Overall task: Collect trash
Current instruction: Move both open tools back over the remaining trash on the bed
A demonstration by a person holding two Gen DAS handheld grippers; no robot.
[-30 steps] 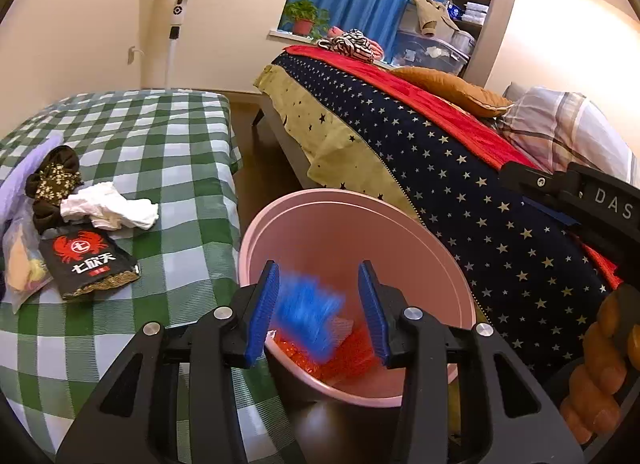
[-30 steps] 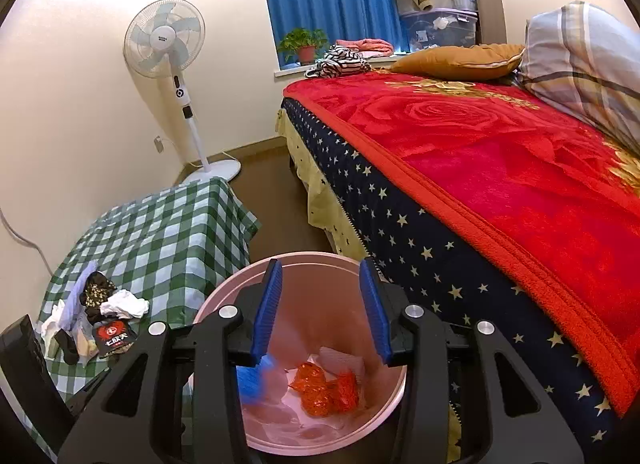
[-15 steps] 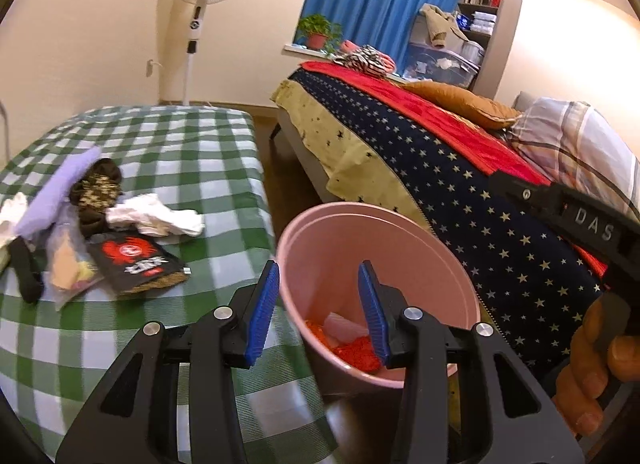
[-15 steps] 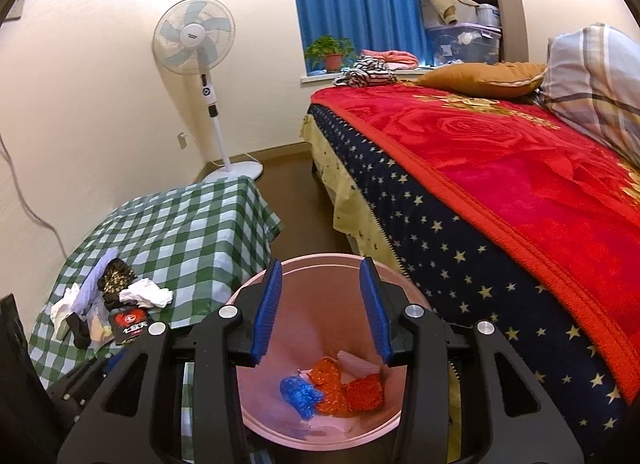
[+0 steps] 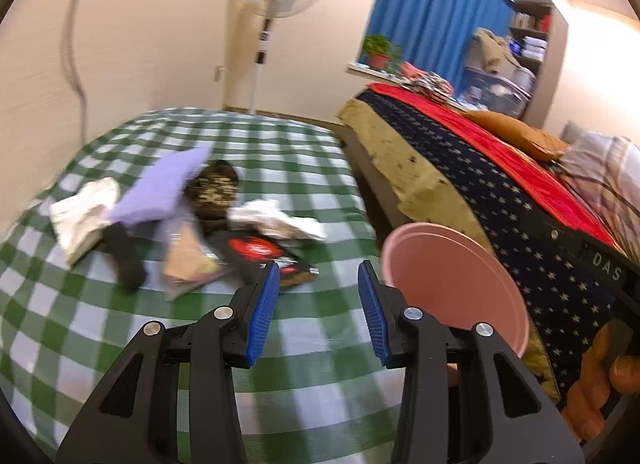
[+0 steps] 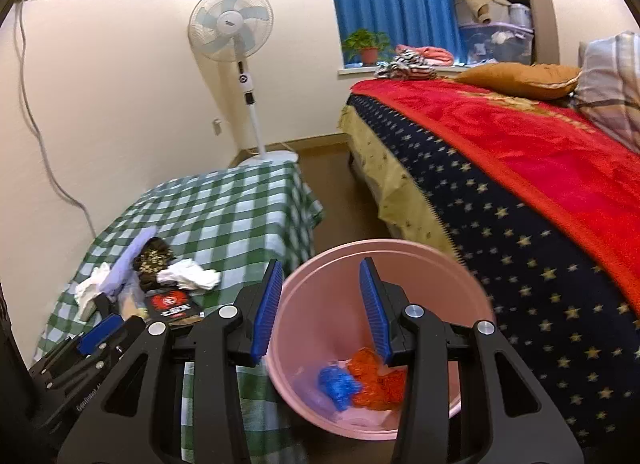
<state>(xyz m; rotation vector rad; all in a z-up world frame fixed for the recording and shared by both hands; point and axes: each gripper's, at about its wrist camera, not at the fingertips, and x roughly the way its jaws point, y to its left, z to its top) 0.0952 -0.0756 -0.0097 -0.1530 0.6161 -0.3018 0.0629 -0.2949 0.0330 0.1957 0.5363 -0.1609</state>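
Several scraps lie bunched near the left edge of the checked-cloth surface [image 5: 280, 151]: a white crumpled tissue [image 5: 82, 209], a soft lilac cloth [image 5: 162, 191], a limp clear bag [image 5: 186, 264], and a flat, glossy black packet [image 5: 260, 254]. The left gripper [image 5: 316, 308] points at that packet, fingers apart and empty; pinching its raised edge looks the best approach. Off the surface's right edge stands the smooth round pink bin [image 6: 400, 260], holding crinkly blue and orange wrappers, under the right gripper [image 6: 318, 308], also apart and empty.
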